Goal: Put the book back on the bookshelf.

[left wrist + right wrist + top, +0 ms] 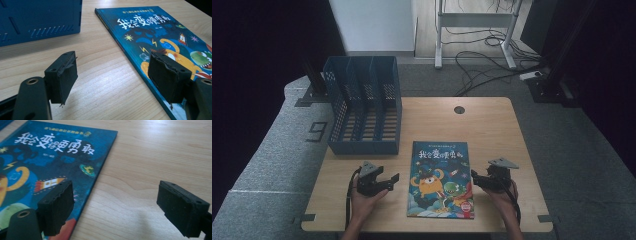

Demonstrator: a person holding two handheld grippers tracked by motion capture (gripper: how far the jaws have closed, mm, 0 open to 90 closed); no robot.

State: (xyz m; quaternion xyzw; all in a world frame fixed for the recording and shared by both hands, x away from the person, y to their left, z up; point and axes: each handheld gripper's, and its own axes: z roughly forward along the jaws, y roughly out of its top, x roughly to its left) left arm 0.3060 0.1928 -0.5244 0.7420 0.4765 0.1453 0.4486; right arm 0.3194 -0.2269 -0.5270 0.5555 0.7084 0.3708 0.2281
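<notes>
A blue picture book (442,179) with white title characters and an orange monster on its cover lies flat on the wooden table (492,130), near the front edge. My left gripper (388,181) rests just left of the book, open, nothing between its pads. In the left gripper view the book (160,37) lies ahead on the right, its near edge running under the right pad (168,75). My right gripper (476,179) sits at the book's right edge, open and empty. In the right gripper view the book (50,160) lies under the left pad (58,206).
A dark blue file rack (364,105) with several slots stands at the table's back left, its wall (37,17) close ahead of the left gripper. A cable hole (459,109) sits near the table's far edge. Cables and a desk frame (474,30) are on the floor beyond.
</notes>
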